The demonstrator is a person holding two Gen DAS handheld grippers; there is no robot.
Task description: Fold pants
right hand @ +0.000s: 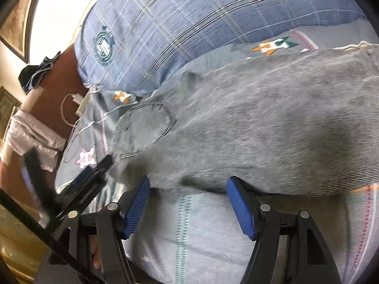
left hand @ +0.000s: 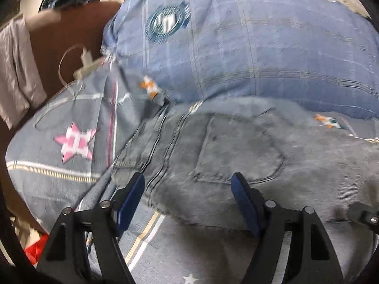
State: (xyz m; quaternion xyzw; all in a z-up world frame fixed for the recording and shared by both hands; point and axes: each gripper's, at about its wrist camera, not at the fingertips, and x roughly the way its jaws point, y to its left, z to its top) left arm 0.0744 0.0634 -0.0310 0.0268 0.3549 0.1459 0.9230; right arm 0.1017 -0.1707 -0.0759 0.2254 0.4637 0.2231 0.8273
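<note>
Both views motion-smeared, esp. left wrist. Pants (left hand: 236, 146) run off right edge in both views; legs and hems not visible. Waistband seam detail too blurred to read. Round badge on pillow (left hand: 167, 21): lettering unreadable. Pillow cut by top edge. Small white item with cable (left hand: 85, 64) near headboard: too blurry to ID. In right wrist view, left claw (right hand: 94, 172) is a dark streak at left, jaw state can't tell. Dark cloth heap (right hand: 35, 73) on headboard unclear.
</note>
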